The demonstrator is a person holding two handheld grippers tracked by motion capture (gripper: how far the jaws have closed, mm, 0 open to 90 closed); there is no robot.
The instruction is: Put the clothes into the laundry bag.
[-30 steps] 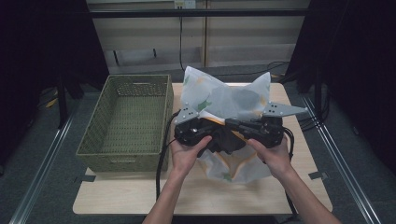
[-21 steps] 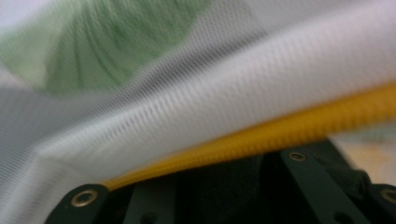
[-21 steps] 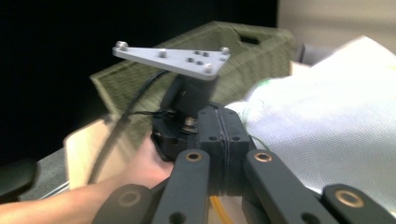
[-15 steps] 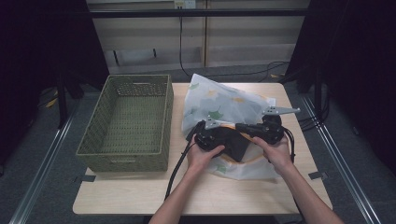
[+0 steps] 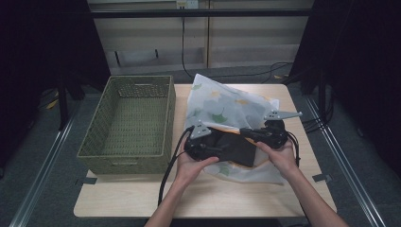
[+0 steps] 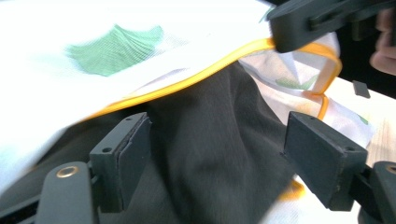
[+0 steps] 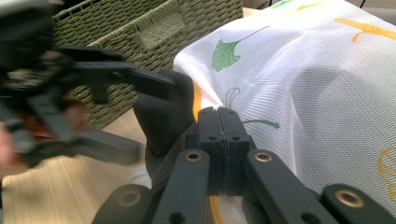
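Lying near the front edge of the desk (image 5: 142,203), the person's two forearms come in from the bottom of the high view and meet over a white mesh bag (image 5: 227,106) printed with green and yellow leaves. The left gripper (image 5: 213,147) sits at the bag's near left side; its jaws have just been opening and now stand apart, with a dark cloth (image 5: 236,149) spread between them and neither pad pressing on it, as the left gripper view makes plain. In that view the dark cloth (image 6: 215,154) runs up under the bag's orange-trimmed edge (image 6: 187,79), so part of it lies inside the bag's mouth and part spills out toward the person. The right gripper (image 5: 248,134) reaches in from the bag's right side, and its jaws are pressed together on the orange-trimmed edge (image 7: 196,105) of the mesh bag (image 7: 303,79), with the dark cloth (image 7: 163,121) just beside them on the side toward the other gripper. The bag itself rests on the right half of the desk, stretching from the middle toward the far edge, its far part puffed up. A woven green basket (image 5: 130,123) stands on the left half of the desk, just beside the bag and running from near the front to the far edge.
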